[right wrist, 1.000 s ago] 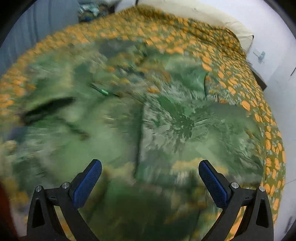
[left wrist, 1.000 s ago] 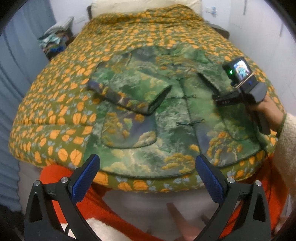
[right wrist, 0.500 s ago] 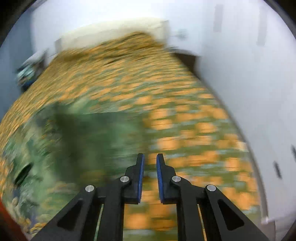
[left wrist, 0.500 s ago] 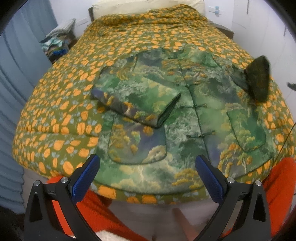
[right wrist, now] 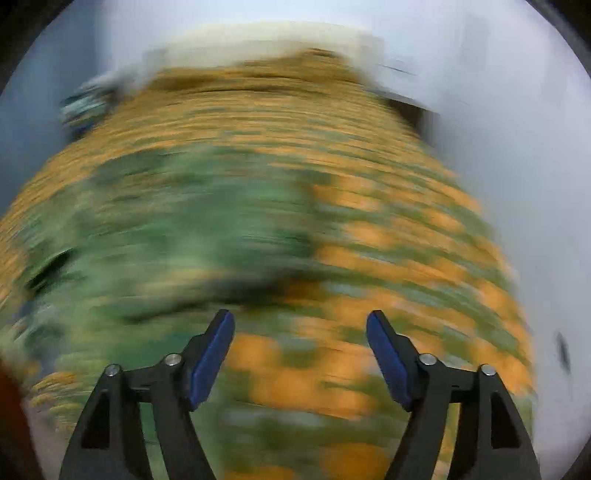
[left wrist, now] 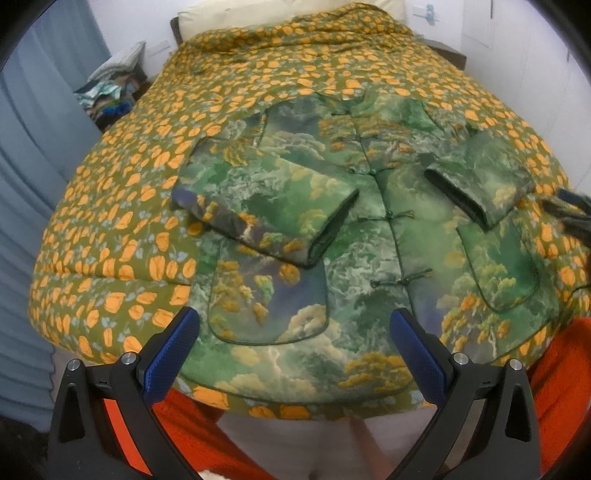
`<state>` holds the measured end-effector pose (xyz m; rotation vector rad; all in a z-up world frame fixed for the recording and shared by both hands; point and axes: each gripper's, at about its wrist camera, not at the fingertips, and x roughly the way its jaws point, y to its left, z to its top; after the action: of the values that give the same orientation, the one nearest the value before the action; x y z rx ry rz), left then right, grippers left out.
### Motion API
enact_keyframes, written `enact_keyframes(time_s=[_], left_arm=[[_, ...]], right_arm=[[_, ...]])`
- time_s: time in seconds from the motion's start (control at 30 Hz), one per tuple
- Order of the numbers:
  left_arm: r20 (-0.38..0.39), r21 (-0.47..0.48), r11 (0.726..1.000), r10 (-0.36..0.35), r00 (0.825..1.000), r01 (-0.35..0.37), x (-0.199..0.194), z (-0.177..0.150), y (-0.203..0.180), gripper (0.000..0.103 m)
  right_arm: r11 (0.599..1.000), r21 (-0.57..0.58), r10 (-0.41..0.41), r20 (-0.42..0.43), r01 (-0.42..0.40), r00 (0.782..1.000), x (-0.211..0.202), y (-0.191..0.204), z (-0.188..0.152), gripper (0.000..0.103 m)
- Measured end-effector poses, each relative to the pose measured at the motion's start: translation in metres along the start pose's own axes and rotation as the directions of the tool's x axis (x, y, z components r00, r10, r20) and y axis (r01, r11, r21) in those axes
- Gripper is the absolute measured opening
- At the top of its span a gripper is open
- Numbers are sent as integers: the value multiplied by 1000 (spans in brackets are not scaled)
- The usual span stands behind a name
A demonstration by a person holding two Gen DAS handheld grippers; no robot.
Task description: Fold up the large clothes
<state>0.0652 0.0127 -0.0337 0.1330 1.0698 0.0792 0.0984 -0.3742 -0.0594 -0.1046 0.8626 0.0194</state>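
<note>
A green landscape-print jacket (left wrist: 369, 229) lies flat on the bed, front side up, knot buttons down its middle. Both sleeves are folded in over the body: the left sleeve (left wrist: 266, 210) and the right sleeve (left wrist: 480, 181). My left gripper (left wrist: 295, 343) hangs open above the jacket's hem with nothing between its fingers. In the blurred right wrist view my right gripper (right wrist: 301, 354) is above the jacket's right edge (right wrist: 184, 229), its jaws opening, nothing between them. A dark blur at the right edge of the left wrist view may be the right gripper (left wrist: 570, 214).
An orange-flowered olive quilt (left wrist: 129, 229) covers the bed. A pillow (left wrist: 280, 14) lies at the head. Piled clothes (left wrist: 110, 92) sit at the far left by a blue curtain (left wrist: 26, 155). The person's orange garment (left wrist: 557, 369) is at the near edge. White wall is on the right.
The right sleeve, lifted half a second ago, now lies folded over the jacket's body. My right gripper shut, then opened and pulled away to the right. The left gripper barely shifted.
</note>
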Motion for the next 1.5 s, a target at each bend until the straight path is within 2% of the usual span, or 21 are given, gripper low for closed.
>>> enact_keyframes(time_s=[0.03,0.1,0.17,0.23,0.3,0.37,0.4,0.47,0.6,0.73,0.8,0.83,0.9,0.93,0.97,1.07,1.23,1.37,1.43,1.47,1.5], left_arm=[[-5,-1,1000,-1,1000,1,1,-1,-1,103],[-16,-13,1000,-9,1000,9,1,-4,-1,103],[-28,-26,1000,-18,999,17,1,-6,2,103],[-32,-31,999,-10,999,9,1,-10,6,103],[-27,-32,999,9,1000,-10,1,-15,14,103],[-30,-39,999,24,999,-25,5,-18,20,103],[-39,-46,998,30,999,-32,10,-18,24,103],[-62,-61,998,26,998,-29,19,-18,28,103],[-46,-48,999,17,999,-19,22,-11,27,102],[0,-23,999,28,1000,-28,18,1,28,103],[25,-14,1000,0,1000,1,20,10,31,102],[39,7,1000,-19,999,19,22,14,32,102],[69,80,997,-28,997,23,31,23,31,102],[82,121,993,-18,996,8,35,27,29,102],[96,165,986,-5,995,-11,40,31,26,102],[120,271,962,0,993,-33,59,43,15,102],[42,408,913,-30,999,10,120,62,-19,103],[-44,474,880,56,997,-28,182,58,-37,99],[-82,432,902,30,996,8,194,59,-30,63],[-104,384,921,-21,994,59,193,62,-22,55],[-113,334,936,-78,991,111,188,66,-14,30]], right_arm=[[995,-78,62,-3,-62,998,13,32,7,84],[977,-189,97,-29,-101,995,43,82,16,84],[959,-270,58,-110,-86,992,92,116,21,84],[954,-297,-20,-177,-34,984,129,121,22,79],[975,-223,-26,-175,-14,984,132,102,27,50],[997,-58,45,-143,-54,989,110,65,37,12],[999,-4,41,-111,-42,993,95,47,43,11],[995,97,28,-35,-24,999,56,0,52,11],[955,273,-143,70,119,987,-21,-109,54,10],[852,427,-346,24,303,938,-52,-206,34,10],[794,473,-406,-54,381,912,-56,-246,10,12],[764,485,-428,-110,425,897,-53,-264,-3,18],[700,474,-509,-192,533,839,-50,-280,-26,44],[682,473,-529,-208,558,822,-51,-278,-37,71],[675,495,-527,-195,547,827,-55,-273,-47,84],[683,556,-483,-142,473,864,-70,-238,-64,84],[806,525,-323,5,272,947,-75,-134,-68,85],[868,478,-192,75,134,978,-66,-57,-74,85],[892,445,-131,98,75,986,-62,-24,-77,85],[901,429,-116,109,58,987,-61,-9,-77,85],[907,418,-111,116,53,987,-63,4,-81,85]])
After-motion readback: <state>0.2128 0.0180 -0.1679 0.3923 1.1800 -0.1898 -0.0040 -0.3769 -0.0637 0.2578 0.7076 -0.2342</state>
